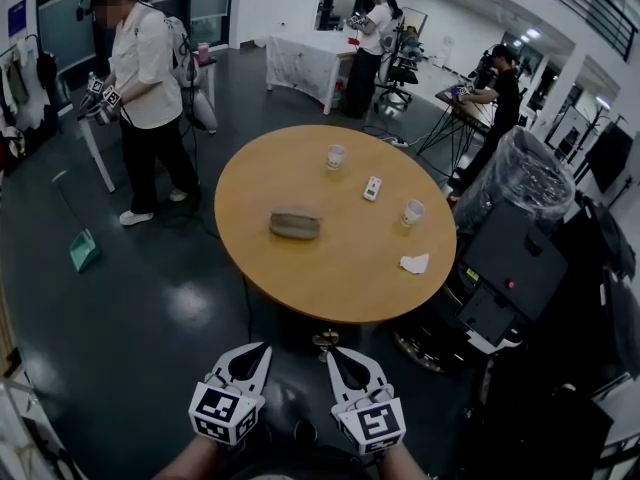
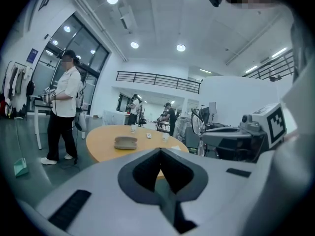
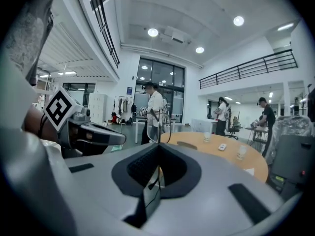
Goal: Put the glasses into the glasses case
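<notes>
A grey-brown glasses case (image 1: 295, 225) lies closed near the middle of the round wooden table (image 1: 300, 283); it also shows in the left gripper view (image 2: 126, 142) and the right gripper view (image 3: 187, 145). Both grippers are held low, well short of the table's near edge. My right gripper (image 1: 333, 354) (image 3: 158, 147) is shut on thin-framed glasses (image 3: 158, 124), which stick up past its tips; in the head view the glasses (image 1: 325, 341) show small between the two grippers. My left gripper (image 1: 262, 349) (image 2: 160, 152) is shut with nothing in it.
On the table stand two cups (image 1: 336, 157) (image 1: 412, 212), a small white remote (image 1: 372, 188) and a crumpled tissue (image 1: 414, 263). Black equipment (image 1: 515, 268) crowds the table's right side. A person (image 1: 140, 88) stands at the far left, near a green dustpan (image 1: 83, 250).
</notes>
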`<state>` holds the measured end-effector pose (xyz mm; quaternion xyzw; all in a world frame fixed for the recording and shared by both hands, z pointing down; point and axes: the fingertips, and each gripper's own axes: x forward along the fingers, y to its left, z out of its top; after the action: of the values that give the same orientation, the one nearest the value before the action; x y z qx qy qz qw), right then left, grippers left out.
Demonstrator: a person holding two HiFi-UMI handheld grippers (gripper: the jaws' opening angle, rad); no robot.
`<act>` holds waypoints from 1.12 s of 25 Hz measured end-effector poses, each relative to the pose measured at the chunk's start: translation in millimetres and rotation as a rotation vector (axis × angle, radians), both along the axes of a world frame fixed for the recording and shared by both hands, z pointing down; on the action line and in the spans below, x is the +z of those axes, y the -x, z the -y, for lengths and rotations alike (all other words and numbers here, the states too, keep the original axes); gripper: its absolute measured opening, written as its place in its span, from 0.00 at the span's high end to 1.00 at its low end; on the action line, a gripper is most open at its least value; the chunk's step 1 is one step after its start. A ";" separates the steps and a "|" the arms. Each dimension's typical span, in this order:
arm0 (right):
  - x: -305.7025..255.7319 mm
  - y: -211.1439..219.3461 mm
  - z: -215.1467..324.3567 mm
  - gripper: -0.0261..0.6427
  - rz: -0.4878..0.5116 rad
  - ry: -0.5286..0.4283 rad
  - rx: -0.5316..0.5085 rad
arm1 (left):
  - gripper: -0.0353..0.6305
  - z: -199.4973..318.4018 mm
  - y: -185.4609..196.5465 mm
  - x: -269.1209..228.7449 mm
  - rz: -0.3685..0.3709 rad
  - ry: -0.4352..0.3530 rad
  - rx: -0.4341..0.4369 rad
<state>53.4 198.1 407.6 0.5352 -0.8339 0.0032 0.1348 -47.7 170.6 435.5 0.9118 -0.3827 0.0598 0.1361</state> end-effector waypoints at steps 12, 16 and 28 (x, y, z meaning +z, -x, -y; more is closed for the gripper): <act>2.4 28.0 2.2 0.98 0.041 0.018 0.064 | 0.94 -3.5 35.3 2.1 -0.010 -0.002 0.007; -1.5 35.2 -2.2 0.98 0.003 -0.003 0.085 | 0.94 -7.5 51.6 2.7 -0.005 0.000 0.011; 13.0 11.6 21.2 0.98 0.034 0.001 0.098 | 0.94 15.4 40.6 17.3 0.005 0.015 -0.012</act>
<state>41.8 176.9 420.6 0.5752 -0.8088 0.0194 0.1205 -88.3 155.2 452.8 0.9082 -0.3882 0.0644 0.1424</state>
